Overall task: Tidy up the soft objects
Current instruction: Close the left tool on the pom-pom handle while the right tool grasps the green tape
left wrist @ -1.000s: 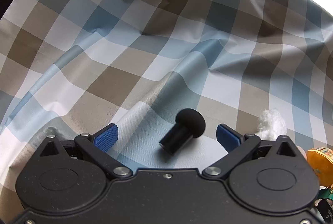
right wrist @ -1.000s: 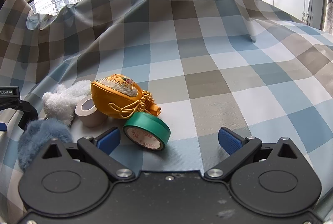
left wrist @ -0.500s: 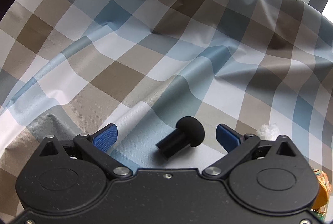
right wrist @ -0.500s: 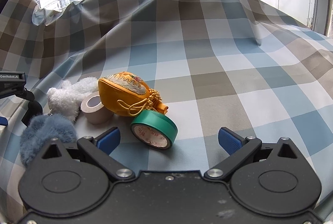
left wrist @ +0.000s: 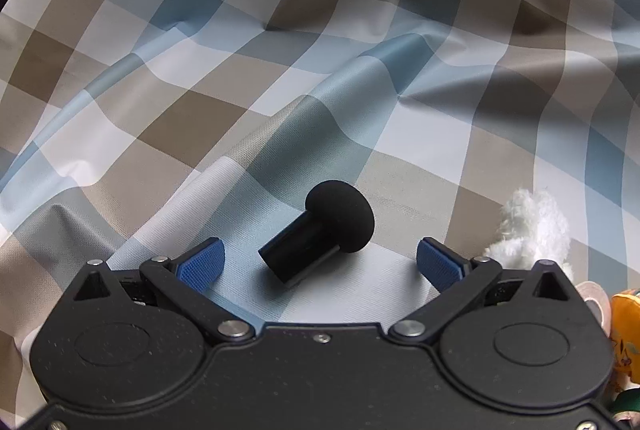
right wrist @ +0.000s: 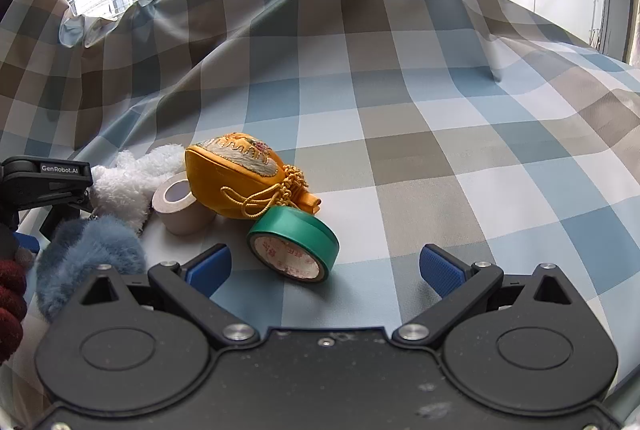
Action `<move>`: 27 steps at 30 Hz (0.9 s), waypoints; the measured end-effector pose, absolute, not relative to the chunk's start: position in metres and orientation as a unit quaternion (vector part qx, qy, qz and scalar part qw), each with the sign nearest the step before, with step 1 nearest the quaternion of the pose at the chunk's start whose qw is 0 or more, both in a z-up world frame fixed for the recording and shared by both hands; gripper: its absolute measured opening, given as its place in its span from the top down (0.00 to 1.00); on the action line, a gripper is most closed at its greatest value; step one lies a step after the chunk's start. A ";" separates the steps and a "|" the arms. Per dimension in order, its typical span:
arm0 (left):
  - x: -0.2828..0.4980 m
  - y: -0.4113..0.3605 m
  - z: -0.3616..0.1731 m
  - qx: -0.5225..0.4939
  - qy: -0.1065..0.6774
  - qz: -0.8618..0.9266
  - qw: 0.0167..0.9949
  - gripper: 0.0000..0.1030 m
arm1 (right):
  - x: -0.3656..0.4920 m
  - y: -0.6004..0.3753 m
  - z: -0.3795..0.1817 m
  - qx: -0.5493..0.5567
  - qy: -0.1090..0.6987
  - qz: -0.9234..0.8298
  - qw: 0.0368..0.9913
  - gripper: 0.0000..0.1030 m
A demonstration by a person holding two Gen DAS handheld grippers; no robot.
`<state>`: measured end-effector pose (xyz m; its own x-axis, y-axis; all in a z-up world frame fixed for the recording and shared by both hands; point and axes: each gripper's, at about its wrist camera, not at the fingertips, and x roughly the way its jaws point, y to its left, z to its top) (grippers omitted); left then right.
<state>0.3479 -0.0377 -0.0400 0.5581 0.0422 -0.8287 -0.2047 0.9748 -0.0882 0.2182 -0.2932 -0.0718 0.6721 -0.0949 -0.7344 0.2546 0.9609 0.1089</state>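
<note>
A checked cloth (right wrist: pixel 400 110) in blue, tan and white covers the whole surface and rises in folds toward the window at the top of the right wrist view. At centre left of that view lies the cluster to be sorted: an embroidered yellow pouch (right wrist: pixel 236 178) with a knotted cord, a white fluffy toy (right wrist: pixel 128 186) to its left, a blue furry ball (right wrist: pixel 88 250) at lower left, a beige roll of tape (right wrist: pixel 180 206) touching the pouch, and a green roll of tape (right wrist: pixel 296 250) leaning on edge just in front of it. The right gripper (right wrist: pixel 324 266) hovers low over the cloth with its jaws spread wide and empty, the green roll sitting between them but nearer the left pad. In the left wrist view the left gripper (left wrist: pixel 320 258) also stands wide and empty, and a small black foam-tipped piece (left wrist: pixel 320 234), shaped like a mushroom, lies on its side on the cloth between the pads, touching neither. The white toy shows at the right edge of that view, near the right pad. The step in hand looks like a pick of the black piece; to do it well, centre the jaws on the hard stem rather than the foam cap, come down until the pads nearly meet the cloth, and close slowly so the loose fabric is not pinched along with it.
</note>
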 end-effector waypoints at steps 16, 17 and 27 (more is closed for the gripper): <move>0.335 -0.044 -0.050 0.001 0.415 0.019 0.910 0.04 | 0.216 -0.294 -0.071 0.098 0.389 -0.101 0.910 0.02; 0.332 -0.041 -0.050 -0.002 0.410 0.009 0.912 0.04 | 0.216 -0.294 -0.070 0.098 0.388 -0.101 0.911 0.02; 0.319 -0.011 -0.041 -0.073 0.385 -0.025 0.920 0.19 | 0.216 -0.288 -0.070 0.083 0.383 -0.091 0.916 0.02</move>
